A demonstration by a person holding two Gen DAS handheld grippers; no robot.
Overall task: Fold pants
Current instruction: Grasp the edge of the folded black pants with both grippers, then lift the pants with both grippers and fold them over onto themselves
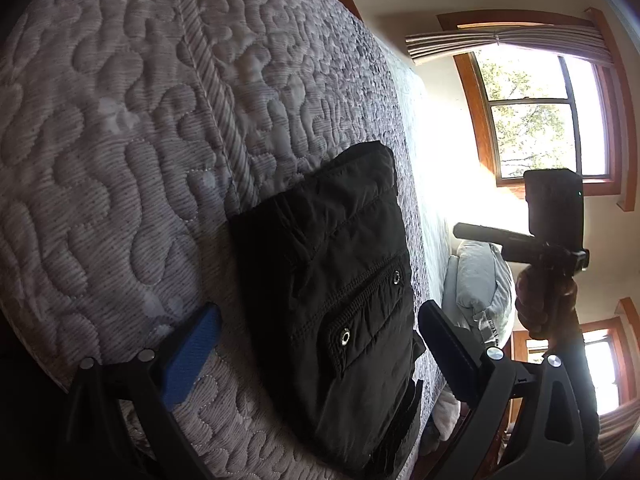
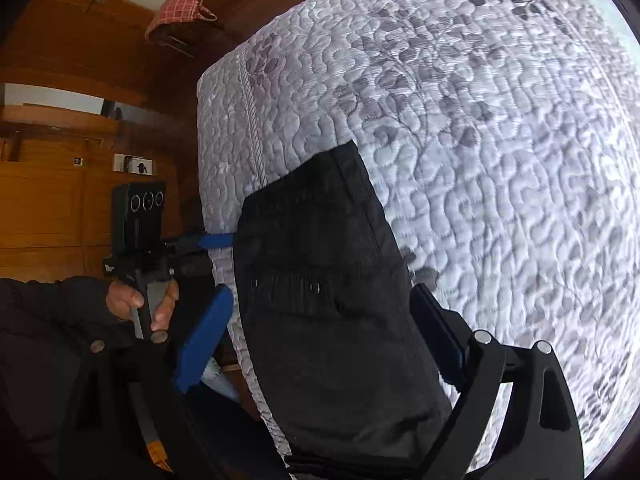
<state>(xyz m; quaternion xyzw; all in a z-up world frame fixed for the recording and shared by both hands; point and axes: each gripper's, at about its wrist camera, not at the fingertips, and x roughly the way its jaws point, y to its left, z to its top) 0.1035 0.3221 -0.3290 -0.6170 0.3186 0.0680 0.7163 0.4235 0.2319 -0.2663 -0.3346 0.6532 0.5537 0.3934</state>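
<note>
Black pants (image 1: 328,280) lie folded into a thick rectangle on the quilted bedspread (image 1: 120,140), close to the bed's edge. A snap-buttoned pocket faces up. My left gripper (image 1: 320,310) hovers over them, open, with one finger on either side of the bundle and no pad pressing on it. In the right wrist view the same pants (image 2: 320,300) lie between the wide-open fingers of my right gripper (image 2: 322,292), which touch nothing. A hand holds the left gripper (image 2: 208,246) at the bundle's left edge. The right gripper (image 1: 460,231) shows off the bed's side, also in a hand.
The bedspread (image 2: 500,160) stretches wide beyond the pants. A grey pillow or bundle (image 1: 480,280) lies beside the bed below a bright window (image 1: 536,116). Wooden cabinets (image 2: 48,200) and a red checked bag (image 2: 180,12) stand past the bed's corner.
</note>
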